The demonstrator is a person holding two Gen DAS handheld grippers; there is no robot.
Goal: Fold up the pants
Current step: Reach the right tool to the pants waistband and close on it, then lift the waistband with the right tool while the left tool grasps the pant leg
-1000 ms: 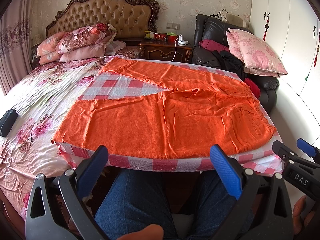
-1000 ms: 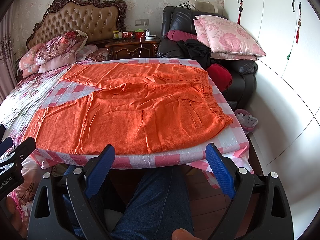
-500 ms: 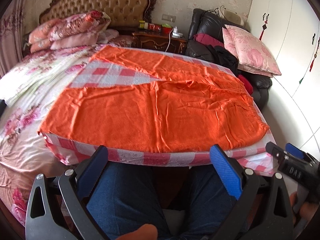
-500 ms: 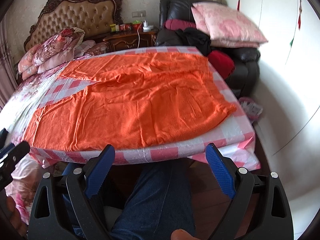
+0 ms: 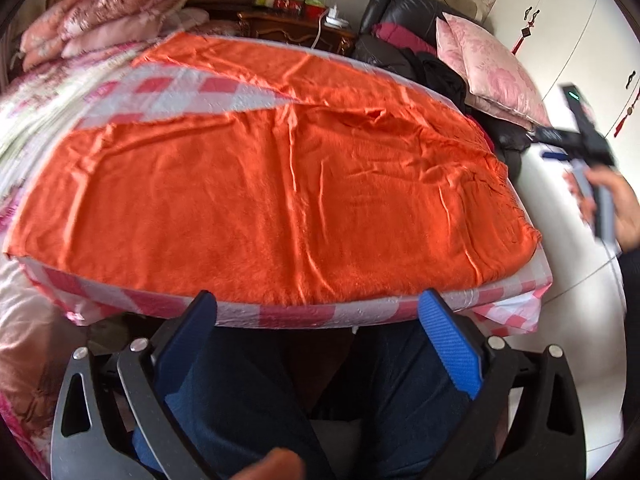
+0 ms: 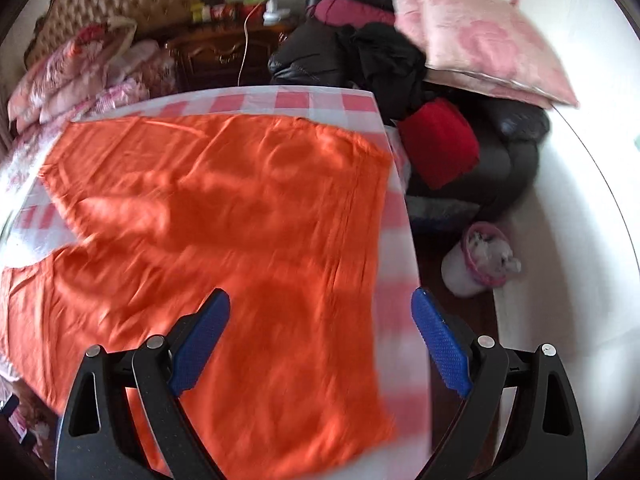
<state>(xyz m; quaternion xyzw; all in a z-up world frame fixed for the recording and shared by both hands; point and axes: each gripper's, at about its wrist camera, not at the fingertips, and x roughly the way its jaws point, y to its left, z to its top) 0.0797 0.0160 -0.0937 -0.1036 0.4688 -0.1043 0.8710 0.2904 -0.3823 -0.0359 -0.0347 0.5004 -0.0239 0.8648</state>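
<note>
Lying beneath right claw [image 6: 320, 344], orange pants [image 6: 224, 248]

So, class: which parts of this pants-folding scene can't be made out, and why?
- Pants, right wrist view: waistband detail lost to motion blur.
- Pants' far leg end, left wrist view: smeared by blur.
- Right gripper, left wrist view: blurred, jaws unreadable there.
- Bottles on nightstand: too small.

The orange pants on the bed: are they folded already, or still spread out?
Spread out. The orange pants lie flat, both legs apart, checked cloth showing between them.
</note>
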